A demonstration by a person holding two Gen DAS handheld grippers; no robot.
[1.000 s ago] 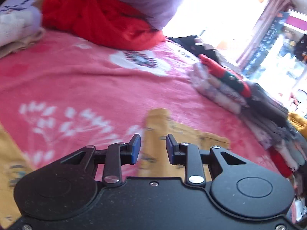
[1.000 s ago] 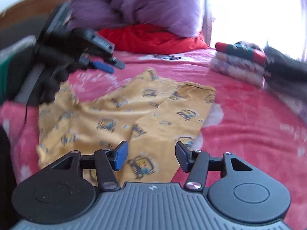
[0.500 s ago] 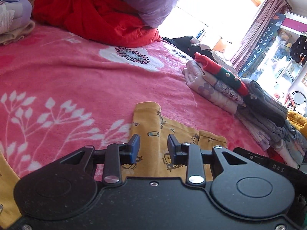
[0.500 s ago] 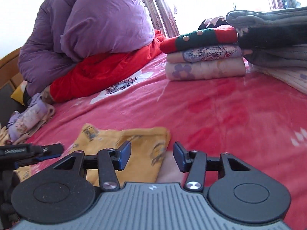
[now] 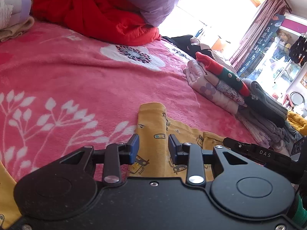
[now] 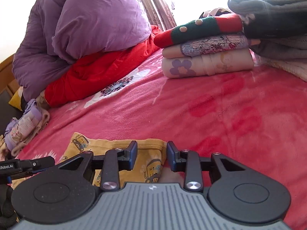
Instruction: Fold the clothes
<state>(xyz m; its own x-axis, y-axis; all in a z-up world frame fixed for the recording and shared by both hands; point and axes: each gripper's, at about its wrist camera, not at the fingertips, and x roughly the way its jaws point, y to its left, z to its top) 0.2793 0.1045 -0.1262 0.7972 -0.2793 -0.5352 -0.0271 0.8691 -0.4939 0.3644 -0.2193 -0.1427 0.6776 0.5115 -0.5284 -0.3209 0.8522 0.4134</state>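
Note:
Yellow printed trousers (image 5: 155,126) lie flat on the pink flowered blanket (image 5: 86,80). My left gripper (image 5: 153,148) is open, low over one leg end, with the yellow cloth showing between its fingers. My right gripper (image 6: 151,153) is open too, low at the far corner of the other leg end (image 6: 115,145). Neither grips the cloth. The right tool's finger (image 5: 249,149) shows at the right in the left wrist view. The left tool (image 6: 25,165) shows at the left in the right wrist view.
A stack of folded clothes (image 6: 207,48) sits on the blanket ahead of the right gripper, grey ones (image 6: 272,19) beside it. A purple duvet (image 6: 92,23) and red quilt (image 5: 92,13) fill the bed's head. Small folded items (image 6: 25,126) lie left. A window and shelves are right.
Both grippers dropped low from above the spread trousers to the leg ends; the right swung forward and down. In the last half second they barely moved and both stayed open.

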